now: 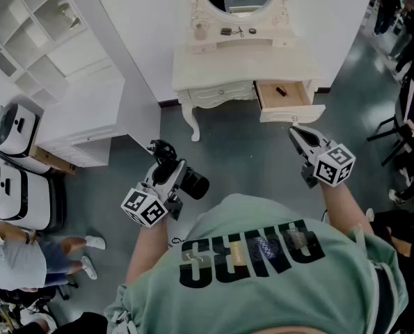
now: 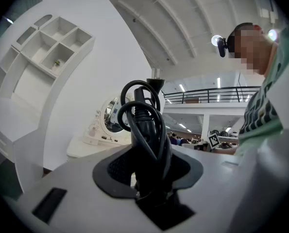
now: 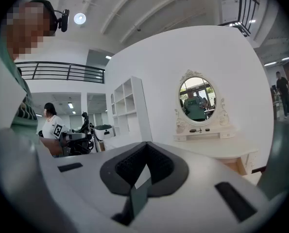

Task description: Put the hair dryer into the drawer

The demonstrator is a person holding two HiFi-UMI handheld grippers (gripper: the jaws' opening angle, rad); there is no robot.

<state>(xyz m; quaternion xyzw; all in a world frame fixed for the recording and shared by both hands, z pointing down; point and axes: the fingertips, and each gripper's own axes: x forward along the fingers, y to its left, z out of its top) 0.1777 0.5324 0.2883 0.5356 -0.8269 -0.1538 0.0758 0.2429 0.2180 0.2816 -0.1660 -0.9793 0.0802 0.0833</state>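
- Left gripper [image 1: 166, 171]: its own view shows the jaws clamped on the hair dryer [image 1: 193, 184], with the black body filling the gap between the pads. The gripper points roughly level.
- Hair dryer: it is carried in the air over the grey floor in front of the person, resting on nothing. Its coiled cord [image 1: 161, 149] stands up in loops beyond the jaws. It is well apart from the drawer and to that drawer's left in the head view.
- Dressing table [image 1: 241, 65]: it stands against the white wall, and its top is bare except for small items along the back edge under the mirror.
- Drawer [image 1: 293, 112]: it is pulled out at the right end of the table's front. A small dark item [image 1: 281, 90], too small to identify, lies near the middle of its floor.
- Right gripper [image 1: 298, 136]: the jaws are together with nothing between them, as its own view confirms. It hangs just before the drawer's front edge.
- Step in hand, as judged: the carry. The drawer is already open and the dryer is gripped but not yet delivered.
- Next move, as judged: bring the left gripper rightward and forward over the drawer, then lower the dryer inside. The cord loops must clear the drawer walls and the dark item before the jaws part.
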